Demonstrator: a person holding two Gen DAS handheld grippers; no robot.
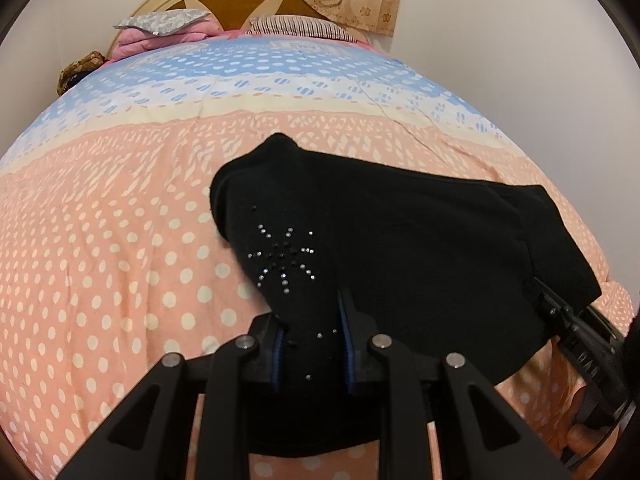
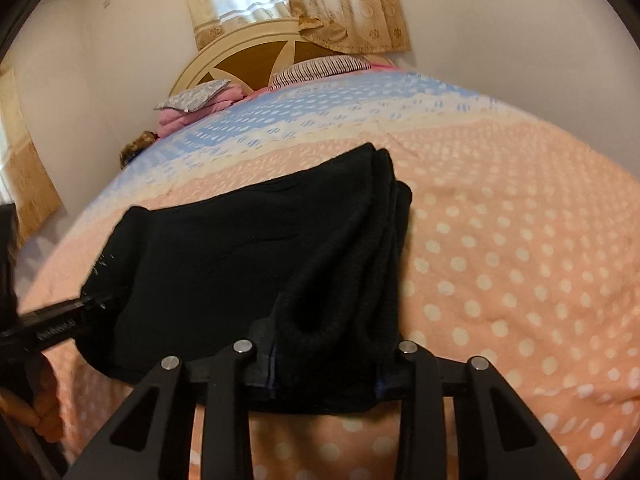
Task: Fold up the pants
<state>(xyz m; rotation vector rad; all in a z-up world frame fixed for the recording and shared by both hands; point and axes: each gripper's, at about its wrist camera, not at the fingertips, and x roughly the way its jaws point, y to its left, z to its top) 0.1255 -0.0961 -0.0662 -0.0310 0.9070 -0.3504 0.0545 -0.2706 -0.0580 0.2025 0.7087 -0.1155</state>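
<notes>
Black pants (rhinestone-studded) are gripped over the bedspread, cloth pinched in both left gripper and right gripper.

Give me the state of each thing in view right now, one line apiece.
black pants: folded into a layered bundle, near edge lifted, far part resting on the bedspread.
left hand-held gripper: shut on the pants' end with the rhinestone motif.
right hand-held gripper: shut on the stacked layers at the other end.
bedspread: spread over the bed, a few creases.
pillows: lying at the headboard.
curtain: drawn across the window.
</notes>
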